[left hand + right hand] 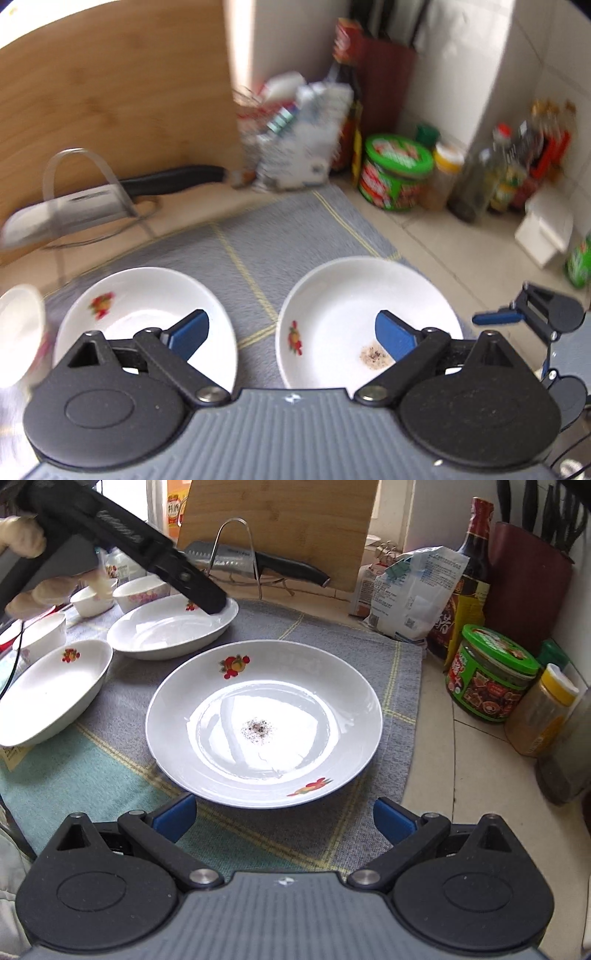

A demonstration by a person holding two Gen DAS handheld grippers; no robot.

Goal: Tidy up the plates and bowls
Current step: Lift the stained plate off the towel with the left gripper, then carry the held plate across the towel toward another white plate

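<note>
Two white plates with fruit prints lie on the grey checked cloth [251, 236]. In the left wrist view my left gripper [291, 334] stands open above the gap between them, one blue pad over the left plate [147, 306], the other over the right plate [351, 295] that has dark specks. In the right wrist view that speckled plate [264, 701] lies just ahead of my open right gripper [284, 818], nothing between its fingers. Further left are a plate [51, 690], a far plate [166, 631] and small bowls [92, 600]. A gloved hand [22, 535] holds the left tool.
A wooden cutting board [280, 528] leans at the back, with a knife [258, 563] on a wire rack in front of it. A bag [410, 594], a dark sauce bottle [469, 587], a green-lidded jar [491, 675] and spice jars [543, 709] crowd the right side.
</note>
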